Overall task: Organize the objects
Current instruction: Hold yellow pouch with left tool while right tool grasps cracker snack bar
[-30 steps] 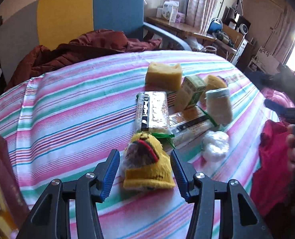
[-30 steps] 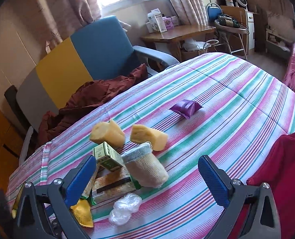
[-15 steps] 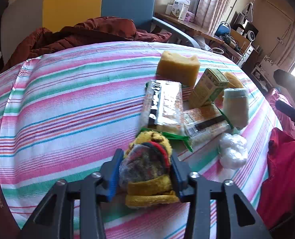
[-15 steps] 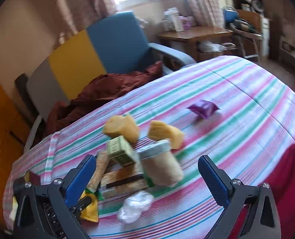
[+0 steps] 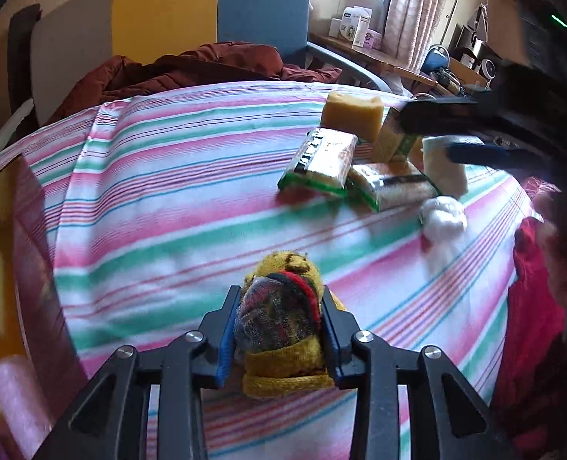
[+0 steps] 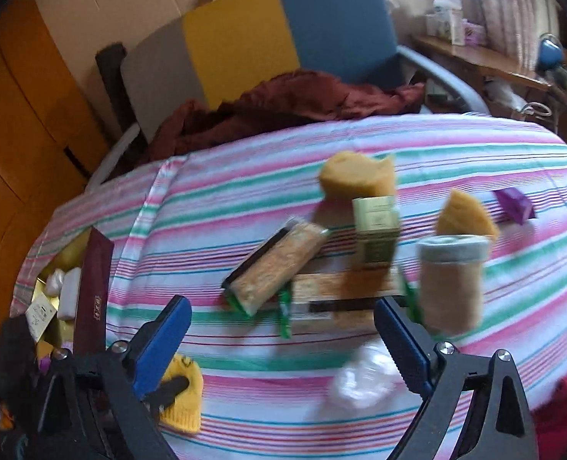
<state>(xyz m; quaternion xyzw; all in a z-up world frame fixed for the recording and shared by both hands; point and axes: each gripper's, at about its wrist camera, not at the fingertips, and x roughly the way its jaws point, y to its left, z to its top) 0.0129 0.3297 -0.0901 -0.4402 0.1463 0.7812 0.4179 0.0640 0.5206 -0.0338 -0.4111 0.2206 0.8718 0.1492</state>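
Looking along our left gripper, we see its blue pads closing on a yellow knitted sock and already pressing both its sides, the sock low over the striped tablecloth. Our right gripper stands wide apart with nothing between its pads, though its jaws are starting to close; it points down at the cluster of things on the cloth. Just under it lies a crumpled bit of clear plastic. Beyond that two snack packets lie side by side, touching, with a beige rolled sock upright at their right end. Behind them a small green box stands on end, with one yellow sponge beyond it and another to its right. A purple wrapper lies apart, farther right. At the cloth's left edge sits a dark red box holding small items. Past the table stands a chair in grey, yellow and blue, with a brown-red jacket heaped on its seat. Curtains and a wooden shelf fill the far right.
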